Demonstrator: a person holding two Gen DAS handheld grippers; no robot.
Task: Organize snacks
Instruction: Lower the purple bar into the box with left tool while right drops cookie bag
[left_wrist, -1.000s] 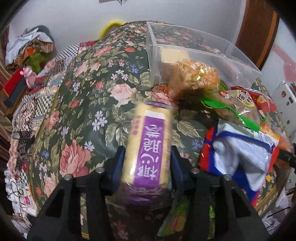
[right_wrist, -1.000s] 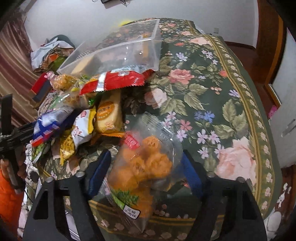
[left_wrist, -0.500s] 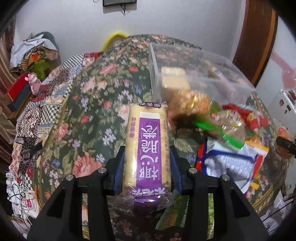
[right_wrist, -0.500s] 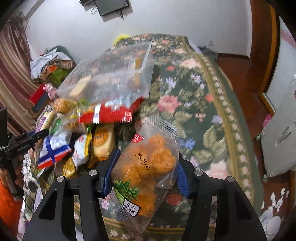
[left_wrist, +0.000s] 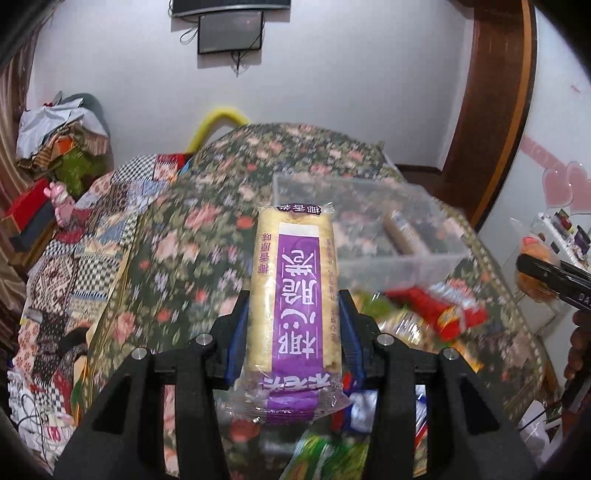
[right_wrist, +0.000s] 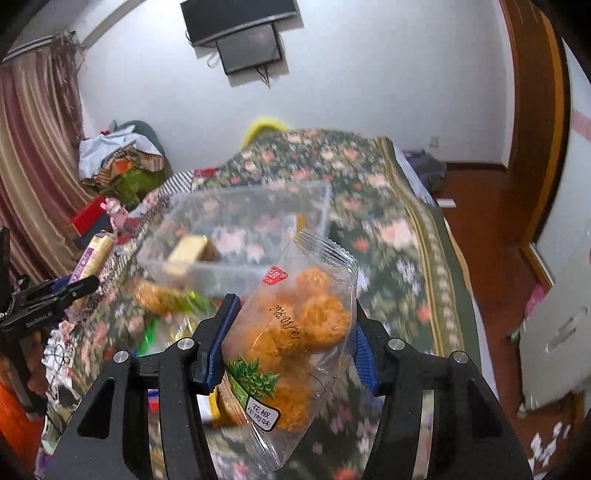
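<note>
My left gripper is shut on a long purple-labelled cracker pack and holds it up above the table. My right gripper is shut on a clear bag of orange snack balls, also lifted. A clear plastic bin stands on the floral tablecloth beyond both; it also shows in the right wrist view, with a yellow pack inside. The left gripper with its pack shows at the left of the right wrist view.
Loose snack packs lie in front of the bin, among them a red pack and an orange bag. The floral tablecloth stretches right of the bin. Clutter and a curtain lie to the left; a wooden door frame stands right.
Both grippers have risen with their snacks and tilted up, so the wall and screen now show. The bin looks lower and farther in both views.
</note>
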